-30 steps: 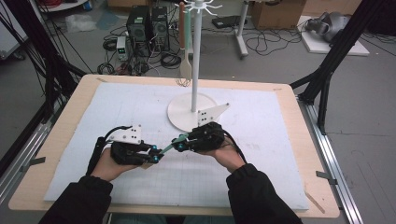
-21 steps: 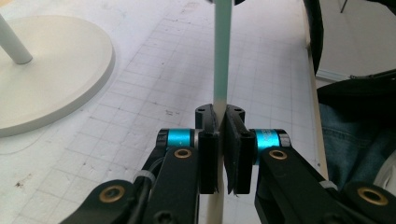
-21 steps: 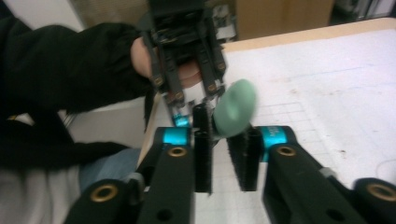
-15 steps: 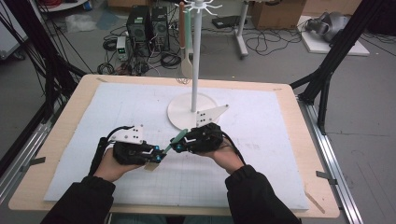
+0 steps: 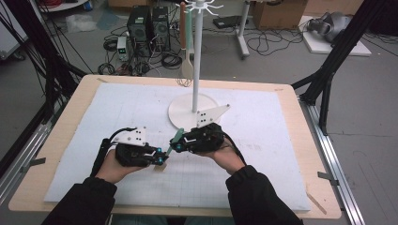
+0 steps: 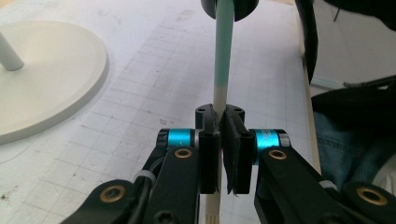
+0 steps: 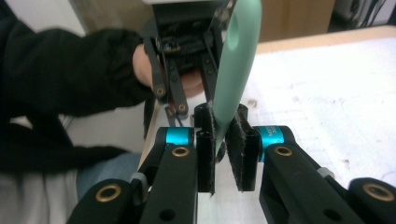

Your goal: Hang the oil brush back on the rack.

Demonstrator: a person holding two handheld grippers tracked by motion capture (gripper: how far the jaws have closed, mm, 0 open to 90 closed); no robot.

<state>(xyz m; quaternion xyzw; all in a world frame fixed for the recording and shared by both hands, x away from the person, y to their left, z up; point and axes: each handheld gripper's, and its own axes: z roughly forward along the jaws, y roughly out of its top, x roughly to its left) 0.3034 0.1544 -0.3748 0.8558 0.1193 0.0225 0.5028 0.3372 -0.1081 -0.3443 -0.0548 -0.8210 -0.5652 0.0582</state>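
On white gridded mat (image 5: 263,140): keep left gripper (image 5: 162,159) and right gripper (image 5: 176,146) clamped on utensil (image 5: 177,138); lift level toward rack (image 5: 195,56).

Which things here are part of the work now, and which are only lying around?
In the work: green utensil, left gripper, right gripper, white rack.

Lying around: computer boxes, floor cables, cardboard box.
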